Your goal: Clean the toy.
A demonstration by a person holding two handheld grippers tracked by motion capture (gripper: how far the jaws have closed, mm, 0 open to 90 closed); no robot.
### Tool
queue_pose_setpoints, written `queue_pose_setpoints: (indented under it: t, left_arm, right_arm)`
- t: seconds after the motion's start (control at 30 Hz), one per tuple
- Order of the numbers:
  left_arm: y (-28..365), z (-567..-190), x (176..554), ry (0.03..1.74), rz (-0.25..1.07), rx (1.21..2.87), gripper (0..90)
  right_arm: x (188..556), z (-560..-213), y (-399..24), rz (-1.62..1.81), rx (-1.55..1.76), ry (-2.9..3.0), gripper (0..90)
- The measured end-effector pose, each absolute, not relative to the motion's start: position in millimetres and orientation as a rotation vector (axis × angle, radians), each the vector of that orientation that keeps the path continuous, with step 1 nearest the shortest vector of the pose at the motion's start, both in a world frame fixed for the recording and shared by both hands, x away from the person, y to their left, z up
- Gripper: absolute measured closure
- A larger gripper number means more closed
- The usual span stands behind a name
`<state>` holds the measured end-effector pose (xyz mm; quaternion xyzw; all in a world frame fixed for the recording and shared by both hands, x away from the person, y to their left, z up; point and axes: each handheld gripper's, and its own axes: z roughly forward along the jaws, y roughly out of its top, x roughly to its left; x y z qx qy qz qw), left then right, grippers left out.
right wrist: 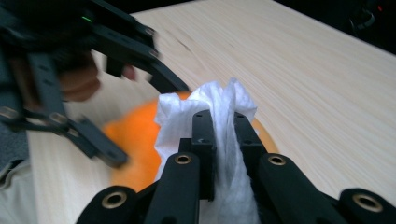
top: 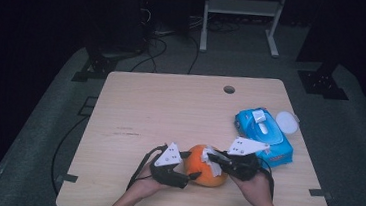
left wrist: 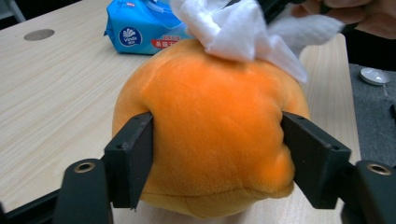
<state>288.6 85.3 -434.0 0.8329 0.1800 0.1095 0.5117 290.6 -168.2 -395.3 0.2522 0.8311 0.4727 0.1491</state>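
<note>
An orange plush ball sits on the wooden table near its front edge. My left gripper reaches in from the left, and its black pads press into the plush on both sides. A crumpled white tissue lies against the top of the plush. My right gripper comes from the right and is shut on that tissue, which bulges out above and below the jaws. In the right gripper view the plush shows beneath the tissue.
A blue pack of wet wipes lies right of the plush, its flap raised. A round white lid rests at the table's right edge. A cable hole is at the far side. The left and middle tabletop is bare wood.
</note>
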Motion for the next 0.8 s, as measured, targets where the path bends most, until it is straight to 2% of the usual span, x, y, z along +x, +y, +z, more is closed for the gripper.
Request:
queue_pose_setpoints:
  t: [0.13, 0.2, 0.33, 0.6, 0.8]
  left_arm:
    - [87, -439, 300, 0.561, 0.112, 1.955, 9.3]
    - [89, -441, 301, 0.574, 0.089, 1.943, 10.1]
    - [88, -437, 296, 0.524, 0.157, 1.977, 23.7]
    - [74, -436, 283, 0.394, 0.300, 2.093, 24.2]
    - [83, -443, 289, 0.455, 0.263, 2.077, 24.2]
  right_arm:
    - [290, -399, -173, 1.347, 0.746, 2.402, 81.9]
    - [288, -398, -170, 1.319, 0.730, 2.401, 81.9]
    - [285, -396, -165, 1.321, 0.706, 2.398, 82.0]
    - [270, -390, -134, 1.347, 0.558, 2.431, 81.9]
    - [287, -398, -168, 1.301, 0.697, 2.386, 81.9]
